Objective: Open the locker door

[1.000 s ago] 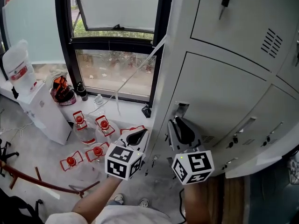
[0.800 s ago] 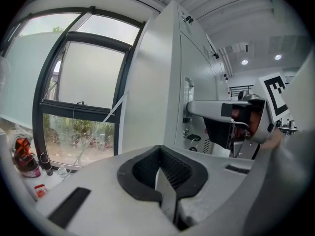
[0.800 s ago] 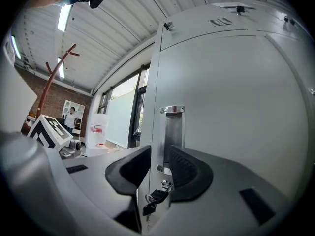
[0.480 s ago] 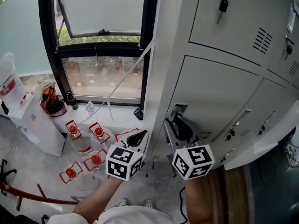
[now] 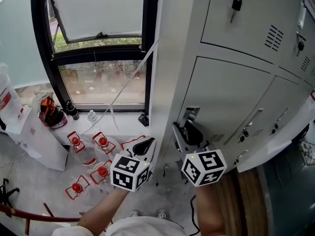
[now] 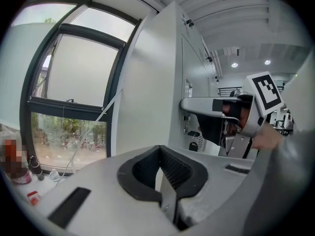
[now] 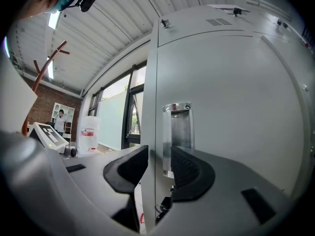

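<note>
The grey locker door (image 5: 231,97) in the middle row stands closed, with a chrome recessed handle (image 5: 190,113) at its left edge. My right gripper (image 5: 189,132) sits just below that handle. Its jaws have just been opening and now stand apart. In the right gripper view the handle (image 7: 178,127) is straight ahead, and the locker's front left edge runs between the right gripper (image 7: 160,168) pads, with a gap on each side. My left gripper (image 5: 145,144) hangs beside the locker's side wall. The left gripper (image 6: 160,154) is shut and holds nothing.
Keys (image 5: 236,4) hang from the upper locker's lock. A white panel (image 5: 275,141) juts out low at the right. On the floor to the left are red-capped water bottles (image 5: 88,149) and a white dispenser (image 5: 29,132), below a dark-framed window (image 5: 98,43).
The head view has swung slightly, so the window has slid left. Both grippers stay at the handle and the side wall. The right jaws stand a little wider apart.
</note>
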`<state>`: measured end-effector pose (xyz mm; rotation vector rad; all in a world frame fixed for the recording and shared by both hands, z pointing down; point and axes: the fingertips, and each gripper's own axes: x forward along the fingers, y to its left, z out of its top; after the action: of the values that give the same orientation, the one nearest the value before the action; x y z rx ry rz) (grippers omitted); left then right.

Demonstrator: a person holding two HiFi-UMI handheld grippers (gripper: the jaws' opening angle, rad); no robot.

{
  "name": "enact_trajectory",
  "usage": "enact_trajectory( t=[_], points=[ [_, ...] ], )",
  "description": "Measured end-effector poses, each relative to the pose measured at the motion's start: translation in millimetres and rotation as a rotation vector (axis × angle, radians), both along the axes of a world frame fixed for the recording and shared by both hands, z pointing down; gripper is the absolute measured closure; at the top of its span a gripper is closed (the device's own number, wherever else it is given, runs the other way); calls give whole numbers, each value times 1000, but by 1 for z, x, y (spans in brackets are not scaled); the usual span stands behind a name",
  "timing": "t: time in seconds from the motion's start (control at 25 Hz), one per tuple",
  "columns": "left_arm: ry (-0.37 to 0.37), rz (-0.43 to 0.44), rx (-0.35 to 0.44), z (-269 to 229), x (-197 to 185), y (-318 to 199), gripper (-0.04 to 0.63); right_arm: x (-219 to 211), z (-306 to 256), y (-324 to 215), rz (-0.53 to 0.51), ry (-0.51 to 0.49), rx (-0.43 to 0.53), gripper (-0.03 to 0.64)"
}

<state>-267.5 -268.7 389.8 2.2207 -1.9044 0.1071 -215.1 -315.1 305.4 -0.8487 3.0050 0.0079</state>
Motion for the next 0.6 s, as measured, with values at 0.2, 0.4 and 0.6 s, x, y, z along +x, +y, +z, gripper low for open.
enact_trajectory(
  t=[0.2, 0.4, 0.6],
  points=[
    [-4, 25, -3, 1, -3, 5, 589, 0, -1, 2, 18, -19, -5, 489],
    [-4, 59, -4, 2, 0, 8, 589, 3, 0, 13, 22, -21, 3, 460],
    [-1, 108, -14, 7, 10, 10, 589, 15, -1, 20, 64, -23, 2, 460]
  ],
)
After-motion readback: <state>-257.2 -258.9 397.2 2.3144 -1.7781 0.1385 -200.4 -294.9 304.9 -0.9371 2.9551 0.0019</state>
